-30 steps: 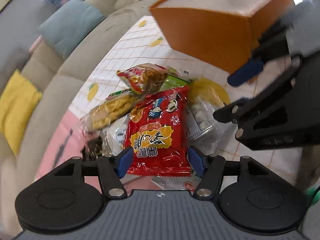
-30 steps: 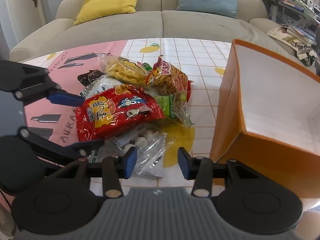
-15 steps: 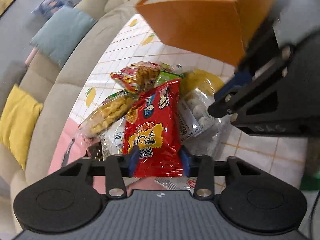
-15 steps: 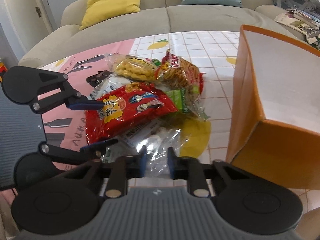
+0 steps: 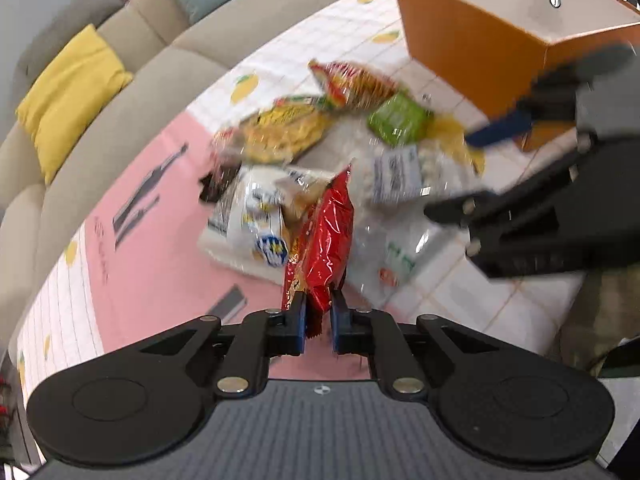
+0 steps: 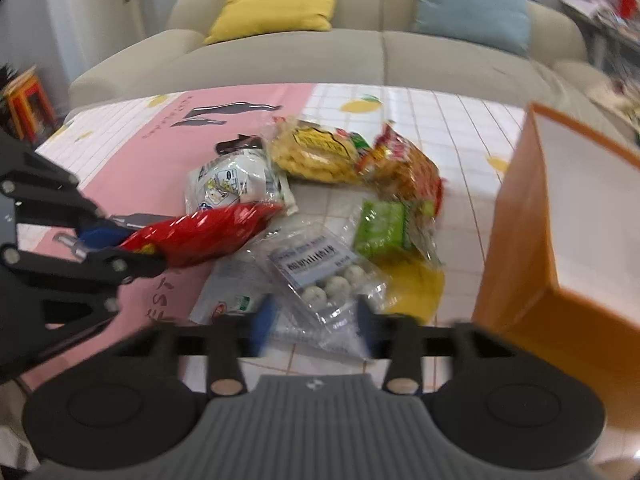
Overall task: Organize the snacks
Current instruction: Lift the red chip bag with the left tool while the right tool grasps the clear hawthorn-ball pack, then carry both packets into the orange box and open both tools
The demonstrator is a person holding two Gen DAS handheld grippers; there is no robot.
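Note:
My left gripper [image 5: 319, 320] is shut on the bottom edge of a red snack packet [image 5: 326, 248], which hangs edge-on above the pile. From the right wrist view the same red packet [image 6: 208, 234] sticks out of the left gripper [image 6: 100, 240] at the left. My right gripper [image 6: 316, 320] is opening its jaws, with the near end of a clear bag of white balls [image 6: 324, 276] lying loose between the blurred fingers. An orange box [image 6: 520, 240] with a white inside stands open at the right, also seen as the orange box [image 5: 472, 52] at the top right.
On the pink and white tablecloth [image 6: 160, 152] lie a yellow puffs bag [image 6: 316, 152], a red sticks bag [image 6: 404, 168], a green packet [image 6: 380, 224], a white bag [image 6: 232, 180] and a flat clear packet [image 6: 228, 292]. A beige sofa [image 6: 320, 60] with cushions runs behind.
The left gripper closed on the red packet, lifted it off the pile and rolled it edge-on. The right gripper pinched shut at the clear bag, then opened again.

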